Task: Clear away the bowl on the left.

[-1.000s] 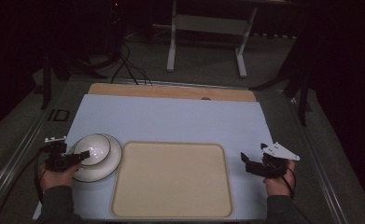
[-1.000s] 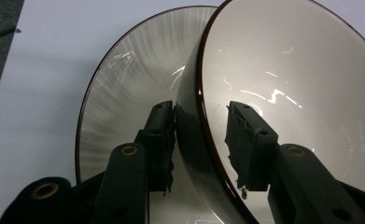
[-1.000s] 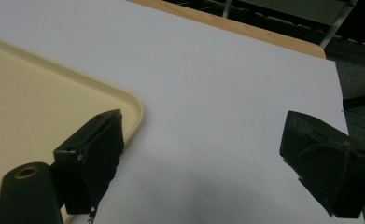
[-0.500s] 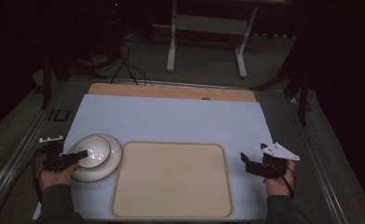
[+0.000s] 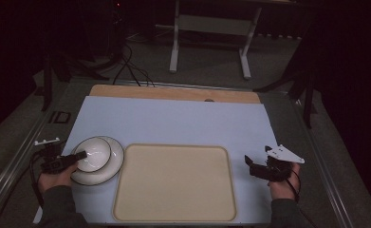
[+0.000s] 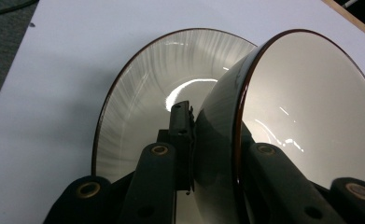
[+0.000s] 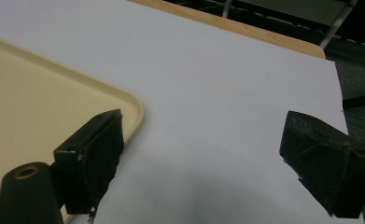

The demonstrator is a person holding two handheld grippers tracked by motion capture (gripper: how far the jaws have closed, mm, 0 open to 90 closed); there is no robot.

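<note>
left gripper (image 6: 192, 140) clamped on bowl (image 6: 306, 116) rim — plate (image 6: 143, 98) half hidden behind; right gripper (image 7: 201, 154) wide — empty

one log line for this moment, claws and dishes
left claw: just closed on bowl wall | bowl: on plate | right claw: open, holds nothing | tray: bare

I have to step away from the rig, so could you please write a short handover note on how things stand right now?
Left gripper: its jaws have just been closing and are shut on the wall of the bowl, one jaw outside, one inside.
Right gripper: open, nothing between the jaws, resting right of the tray.
The bowl sits on the plate, left of the tray.
Done: bowl gripped.
Left: probably lifting the bowl off and setting it on the tray; the plate may follow.
</note>
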